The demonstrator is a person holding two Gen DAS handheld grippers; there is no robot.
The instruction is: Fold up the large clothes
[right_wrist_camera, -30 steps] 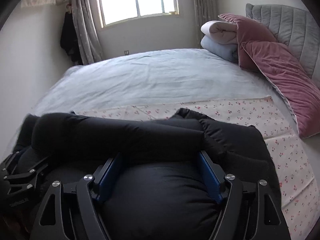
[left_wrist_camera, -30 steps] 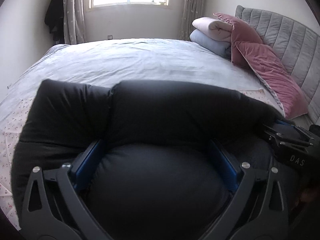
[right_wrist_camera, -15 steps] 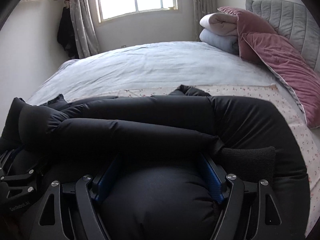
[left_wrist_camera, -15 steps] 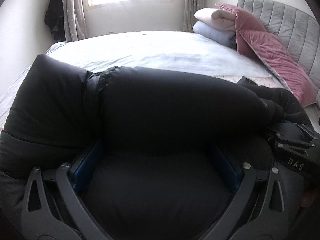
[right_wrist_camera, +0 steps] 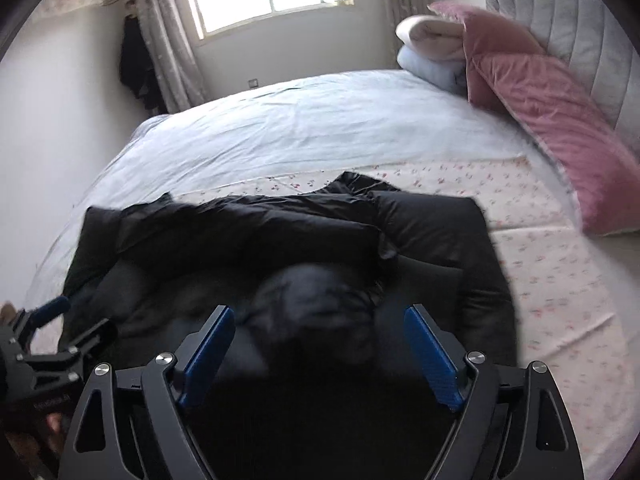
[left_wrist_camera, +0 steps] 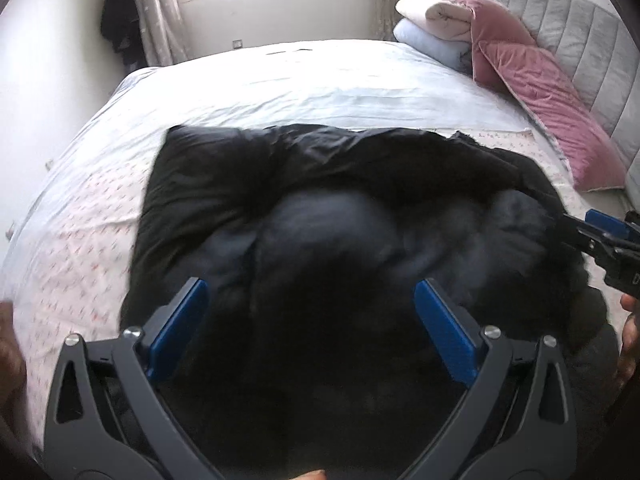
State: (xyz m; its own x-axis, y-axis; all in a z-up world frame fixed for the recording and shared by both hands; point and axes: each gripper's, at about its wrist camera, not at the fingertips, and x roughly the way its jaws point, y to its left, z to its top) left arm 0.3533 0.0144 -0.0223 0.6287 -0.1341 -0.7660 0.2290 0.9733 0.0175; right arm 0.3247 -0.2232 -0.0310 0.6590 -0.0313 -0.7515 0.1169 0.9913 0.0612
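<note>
Coat (left_wrist_camera: 280,184): black, padded, heaped on the bed's (left_wrist_camera: 304,80) near edge.
Left hand-held gripper (left_wrist_camera: 308,320): released, above coat.
Right hand-held gripper (right_wrist_camera: 320,344): released, likewise.
Around: pink pillows (right_wrist_camera: 552,104), folded blankets (left_wrist_camera: 432,28) by headboard.

Jacket (left_wrist_camera: 320,208) no longer bulging between the blue pads (left_wrist_camera: 178,328) of the left gripper (left_wrist_camera: 312,320) as half a second ago; now lying lower on the bed (left_wrist_camera: 320,76), spread across the floral sheet (left_wrist_camera: 80,248); pads bare and wide apart, clear of the fabric; same with the right gripper (right_wrist_camera: 320,344): pads (right_wrist_camera: 208,356) uncovered, jacket (right_wrist_camera: 280,240) dropped away and flatter, its rolled sleeve no longer pressed against the fingers; more of the pale bedcover showing beyond the black heap; both views raised above the jacket, blurred with motion
</note>
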